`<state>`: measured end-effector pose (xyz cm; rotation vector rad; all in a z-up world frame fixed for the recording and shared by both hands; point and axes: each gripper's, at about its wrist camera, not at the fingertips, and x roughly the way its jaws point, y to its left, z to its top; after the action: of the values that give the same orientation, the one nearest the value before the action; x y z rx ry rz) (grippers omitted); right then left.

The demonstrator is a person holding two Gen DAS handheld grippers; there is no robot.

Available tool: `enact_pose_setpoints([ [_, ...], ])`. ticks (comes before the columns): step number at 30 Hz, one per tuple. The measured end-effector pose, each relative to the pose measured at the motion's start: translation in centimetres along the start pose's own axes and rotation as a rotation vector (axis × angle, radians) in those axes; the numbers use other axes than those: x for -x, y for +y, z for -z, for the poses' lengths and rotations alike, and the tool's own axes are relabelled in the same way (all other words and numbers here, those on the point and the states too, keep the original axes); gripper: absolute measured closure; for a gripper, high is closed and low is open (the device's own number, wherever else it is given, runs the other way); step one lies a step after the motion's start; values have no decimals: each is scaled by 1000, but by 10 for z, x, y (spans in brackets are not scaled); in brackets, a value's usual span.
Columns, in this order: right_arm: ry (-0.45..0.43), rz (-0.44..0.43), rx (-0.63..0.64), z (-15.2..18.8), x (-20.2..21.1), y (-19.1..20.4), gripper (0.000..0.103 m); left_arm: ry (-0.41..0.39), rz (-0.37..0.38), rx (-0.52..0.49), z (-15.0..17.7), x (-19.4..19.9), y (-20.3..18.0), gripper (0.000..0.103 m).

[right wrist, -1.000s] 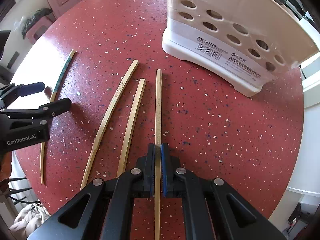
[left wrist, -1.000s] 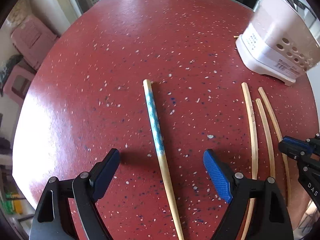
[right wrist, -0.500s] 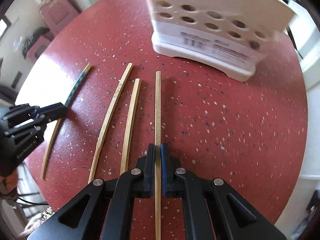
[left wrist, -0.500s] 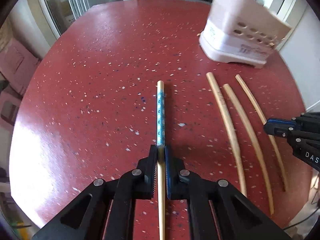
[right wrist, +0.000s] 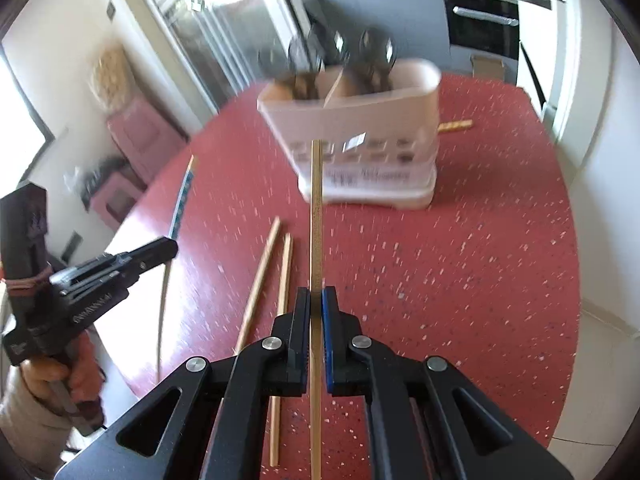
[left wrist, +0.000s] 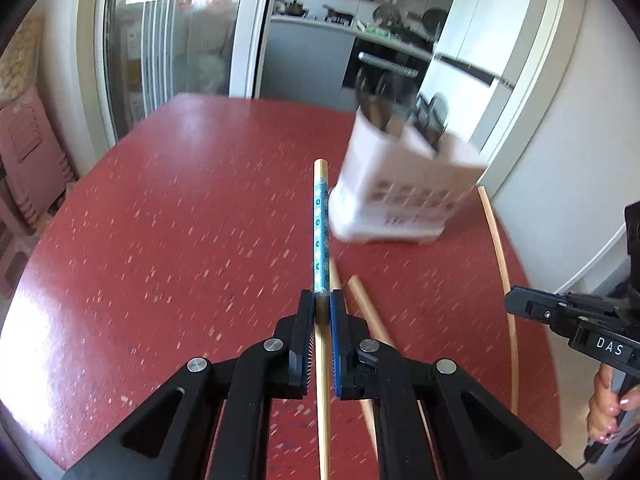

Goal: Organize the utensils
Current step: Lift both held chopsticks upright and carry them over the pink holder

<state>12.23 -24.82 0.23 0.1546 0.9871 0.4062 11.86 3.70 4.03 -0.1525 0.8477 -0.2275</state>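
My left gripper [left wrist: 320, 304] is shut on a blue-patterned chopstick [left wrist: 321, 232] and holds it lifted above the red table [left wrist: 168, 240], pointing toward the white utensil holder [left wrist: 404, 192]. My right gripper [right wrist: 316, 300] is shut on a plain wooden chopstick [right wrist: 315, 216], also lifted and pointing at the holder [right wrist: 360, 140]. The holder has spoons standing in it. Two plain chopsticks [right wrist: 272, 276] lie on the table between the grippers. The left gripper with its blue chopstick [right wrist: 182, 200] shows at the left of the right wrist view.
A short wooden stick [right wrist: 454, 126] lies behind the holder. The table edge [right wrist: 576, 288] runs close on the right, with white floor beyond. Pink stools [left wrist: 24, 168] stand left of the table. A kitchen counter [left wrist: 352, 36] lies behind.
The left gripper closed on the blue chopstick. Both grippers have lifted their chopsticks off the table and tilted up toward the holder.
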Motion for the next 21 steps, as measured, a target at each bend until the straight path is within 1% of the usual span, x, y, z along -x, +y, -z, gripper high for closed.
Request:
enact_pose_setpoints([
  [5,-105,-6,-21,-27,21,0,97,-103,42,5,-38,8,-15,66],
  [10,-214,-5,-49,-68,32,-1,97,-203,93,11,-84,12,-27,66],
  [14,-312,5,-70,-106,43,-5,97,-260,111,-3,-119,8,-41,66],
  [16,-364,3,-81,-123,46,-7,97,-303,125,-10,-137,6,-48,66],
  [18,-422,18,-79,-142,47,-8,97,-332,135,-13,-152,-1,-52,66],
  [21,-481,27,-65,-163,45,-7,97,-365,150,-5,-170,-12,-58,66],
])
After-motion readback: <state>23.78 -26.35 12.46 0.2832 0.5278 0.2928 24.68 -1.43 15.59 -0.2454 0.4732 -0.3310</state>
